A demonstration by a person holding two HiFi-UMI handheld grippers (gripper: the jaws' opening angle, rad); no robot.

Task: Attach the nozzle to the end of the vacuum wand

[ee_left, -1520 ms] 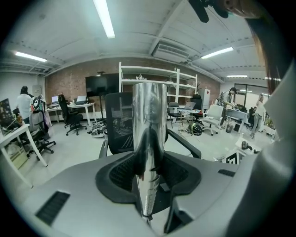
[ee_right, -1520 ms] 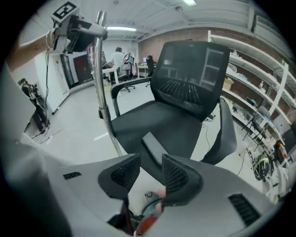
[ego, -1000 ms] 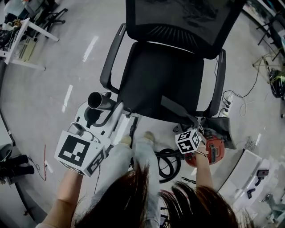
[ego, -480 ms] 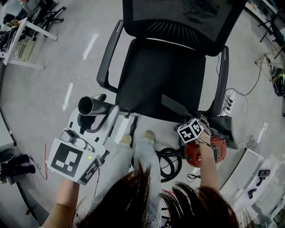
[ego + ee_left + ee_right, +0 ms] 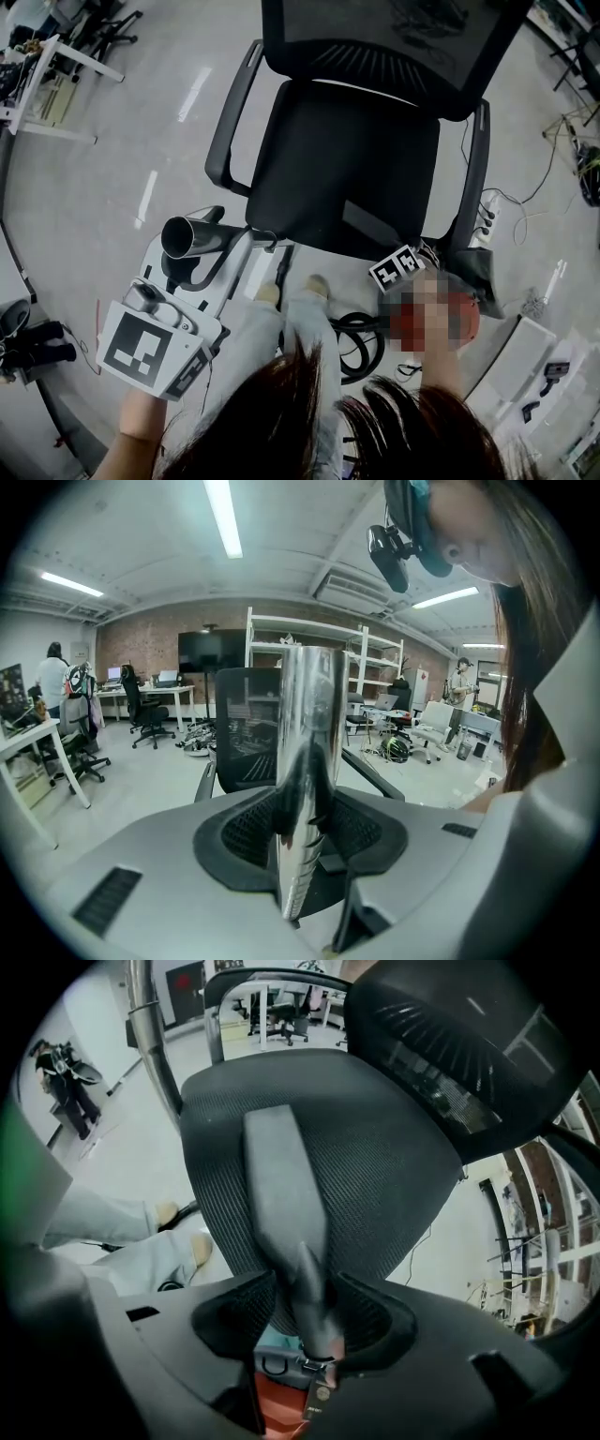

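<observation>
Here left claw (image 5: 302, 855) clamps wand (image 5: 311, 733); right claw (image 5: 306, 1321), nozzle (image 5: 279, 1194)

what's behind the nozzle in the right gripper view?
The office chair's black seat lies behind the nozzle, clamped in the right gripper. The seat strip directly behind is covered.

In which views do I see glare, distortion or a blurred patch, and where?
Left gripper view: the ceiling lights glare, the shiny vacuum wand mirrors the room, and the wide lens bends the edges. Right gripper view: dark round corners; the nozzle looks stretched. Head view: a mosaic patch at lower right.
</observation>
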